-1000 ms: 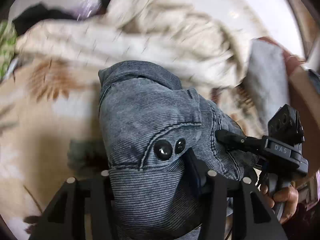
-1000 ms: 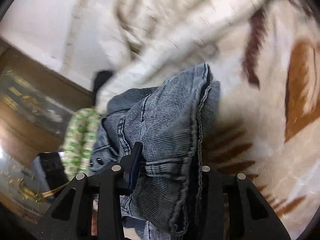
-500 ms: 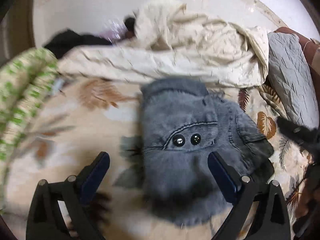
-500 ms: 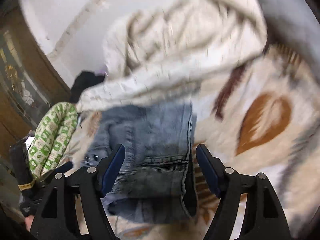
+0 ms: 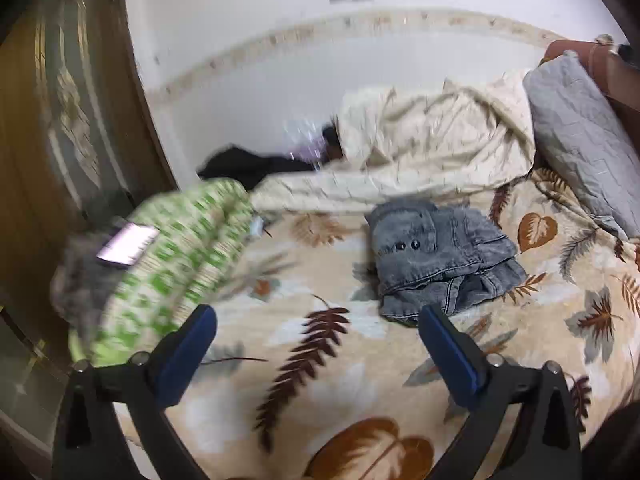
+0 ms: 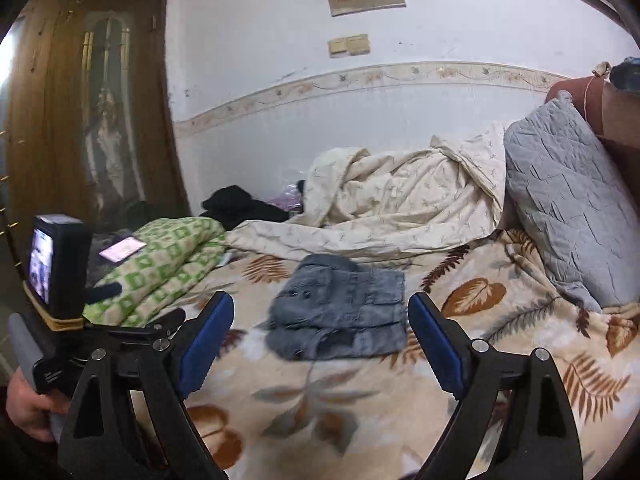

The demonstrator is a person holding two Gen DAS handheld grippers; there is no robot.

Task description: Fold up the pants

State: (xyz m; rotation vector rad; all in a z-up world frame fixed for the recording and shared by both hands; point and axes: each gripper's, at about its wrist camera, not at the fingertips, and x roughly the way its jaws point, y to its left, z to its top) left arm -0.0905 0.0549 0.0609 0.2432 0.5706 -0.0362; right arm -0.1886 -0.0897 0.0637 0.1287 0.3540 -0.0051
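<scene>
Left wrist view: left gripper (image 5: 316,334) spread wide, empty, above the bedspread (image 5: 332,392). Folded pants (image 5: 440,256) lie on it, just before the quilt (image 5: 420,152). Right gripper (image 6: 320,320) likewise spread, empty. Advice: withdraw clear without disturbing the folds.

Grey pillow (image 6: 568,216), cream duvet (image 6: 400,208), green checked blanket (image 6: 168,256)

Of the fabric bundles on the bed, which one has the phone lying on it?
The green-and-cream checked blanket at the bed's left edge: a lit phone lies on it. The folded grey jeans and cream duvet carry nothing.
</scene>
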